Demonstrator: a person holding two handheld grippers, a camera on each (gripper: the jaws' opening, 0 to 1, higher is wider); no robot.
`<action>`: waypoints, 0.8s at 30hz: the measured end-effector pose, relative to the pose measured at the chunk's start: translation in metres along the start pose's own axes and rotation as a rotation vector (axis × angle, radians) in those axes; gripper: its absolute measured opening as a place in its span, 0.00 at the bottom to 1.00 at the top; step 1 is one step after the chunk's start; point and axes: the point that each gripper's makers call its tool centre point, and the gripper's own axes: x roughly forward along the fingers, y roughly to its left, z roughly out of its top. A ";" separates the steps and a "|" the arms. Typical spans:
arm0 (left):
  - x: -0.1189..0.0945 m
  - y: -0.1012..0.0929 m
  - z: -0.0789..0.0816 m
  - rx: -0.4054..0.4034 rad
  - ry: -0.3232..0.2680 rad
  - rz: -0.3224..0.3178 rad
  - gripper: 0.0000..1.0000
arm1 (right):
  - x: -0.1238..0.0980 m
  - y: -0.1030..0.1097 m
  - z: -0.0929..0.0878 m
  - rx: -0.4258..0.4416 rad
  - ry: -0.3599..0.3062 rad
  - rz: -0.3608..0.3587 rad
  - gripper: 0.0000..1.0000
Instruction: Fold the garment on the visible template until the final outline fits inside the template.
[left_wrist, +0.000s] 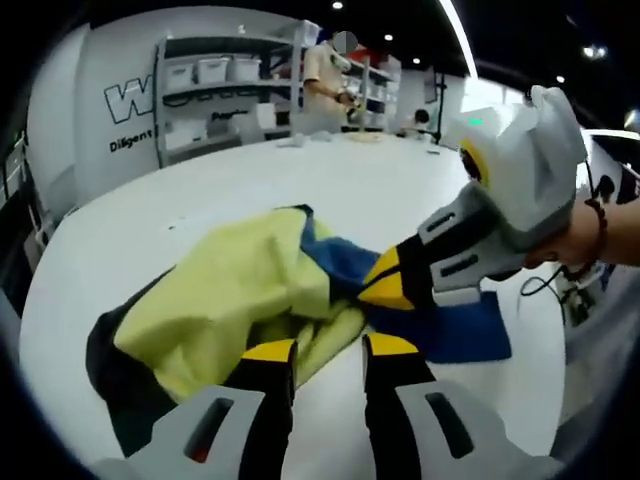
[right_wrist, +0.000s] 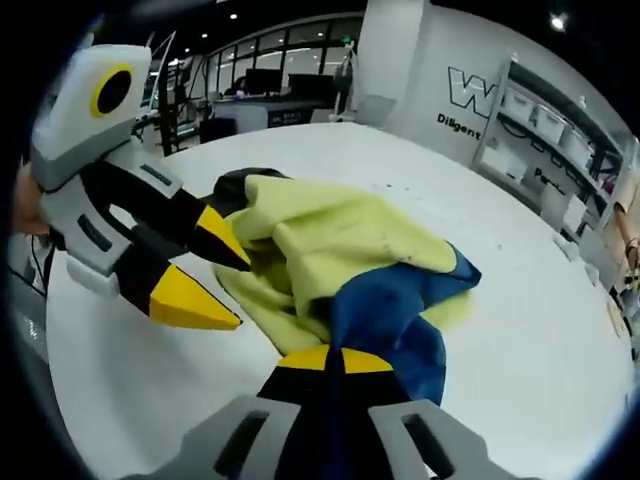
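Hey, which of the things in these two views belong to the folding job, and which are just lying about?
Job:
- garment, yellow, blue and black, bunched
- left tool, open at its edge
- right tool, shut on the blue part
- white table under it

Lying about:
- shelves with bins
- small items at the far table edge
- person by the shelves

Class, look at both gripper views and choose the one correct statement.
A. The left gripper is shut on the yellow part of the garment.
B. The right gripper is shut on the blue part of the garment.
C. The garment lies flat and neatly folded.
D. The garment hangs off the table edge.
B: in the right gripper view the right gripper has its jaws together on the blue fabric of the garment, while the left gripper stands open.
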 end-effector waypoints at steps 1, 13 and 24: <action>0.003 -0.002 0.000 0.007 0.005 -0.005 0.25 | -0.001 -0.001 0.000 0.000 0.001 -0.001 0.00; 0.038 -0.020 -0.007 0.051 0.037 -0.021 0.24 | -0.009 -0.013 0.001 0.011 0.003 -0.013 0.00; 0.051 -0.012 -0.007 0.067 0.032 0.039 0.17 | -0.016 -0.031 -0.002 -0.012 0.017 -0.059 0.00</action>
